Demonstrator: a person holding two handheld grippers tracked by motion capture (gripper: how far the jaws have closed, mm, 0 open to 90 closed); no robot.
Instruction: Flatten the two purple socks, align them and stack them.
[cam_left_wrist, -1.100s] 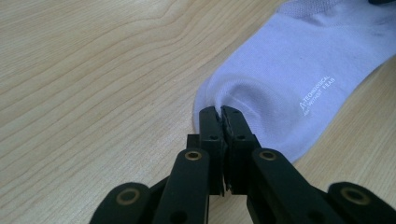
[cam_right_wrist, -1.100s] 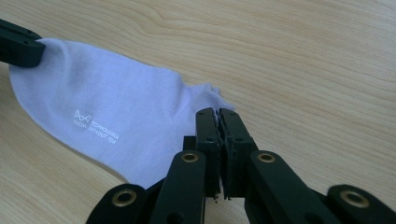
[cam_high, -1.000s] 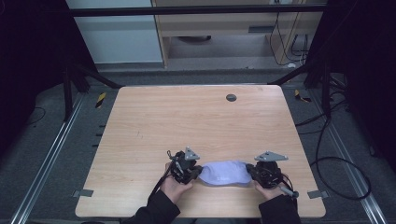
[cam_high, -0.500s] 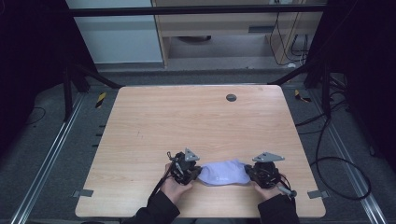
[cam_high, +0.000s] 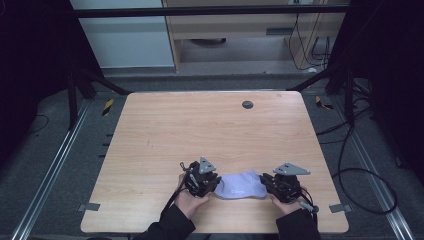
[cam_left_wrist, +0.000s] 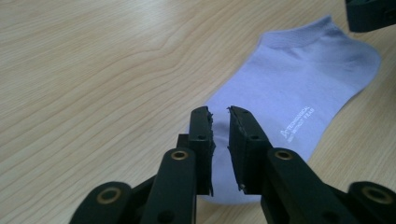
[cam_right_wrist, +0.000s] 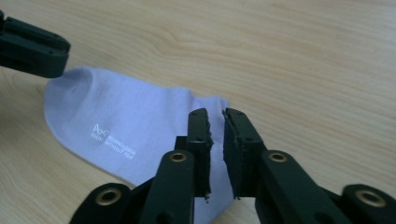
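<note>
Lilac ankle sock (cam_high: 242, 185) lies lengthwise low-centre on tabletop (cam_high: 210, 135), left claw (cam_left_wrist: 219, 122) and right claw (cam_right_wrist: 215, 122) at opposite ends, both narrowly parted, gripping nothing.

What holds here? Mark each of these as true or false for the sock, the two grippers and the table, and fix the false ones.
1. A pale lilac ankle sock lies flat on the wooden table. True.
2. The sock sits between the left gripper and the right gripper. True.
3. The left gripper's jaws are spread wide apart. False: a narrow gap separates them, over the sock's end.
4. The sock is plain, with no print. False: small white lettering is on it.
5. The sock lies at the table's far edge. False: it is near the person's edge.
</note>
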